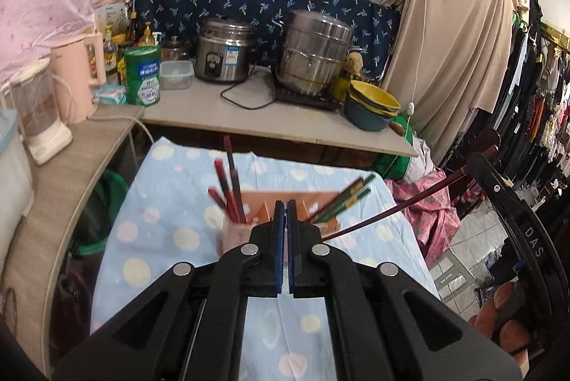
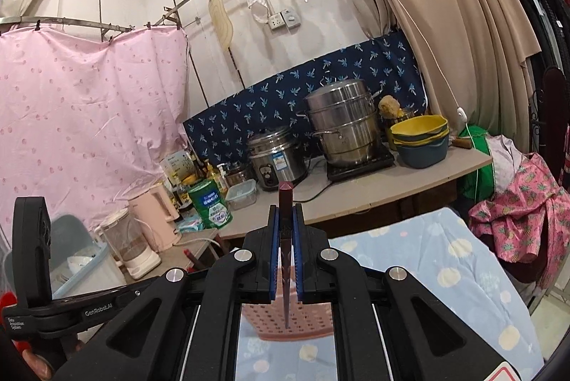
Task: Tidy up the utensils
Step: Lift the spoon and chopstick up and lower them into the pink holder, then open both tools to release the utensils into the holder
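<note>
Just beyond the left gripper (image 1: pixel 285 203), whose jaws are pressed together on nothing, a pink utensil holder (image 1: pixel 281 217) stands on the dotted blue cloth (image 1: pixel 171 203), red chopsticks (image 1: pixel 229 192) left and green chopsticks (image 1: pixel 347 199) right. The right gripper (image 2: pixel 286 208) pinches a dark red chopstick (image 2: pixel 285 238), tip pointing down toward the pink basket (image 2: pixel 288 320) beneath.

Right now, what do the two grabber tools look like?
Both are black plastic. The left tool and the right tool each have two flat blue pads, silver round bolts and triangle-shaped holes. White letters on the frames read DAS and GenRobot.AI.
</note>
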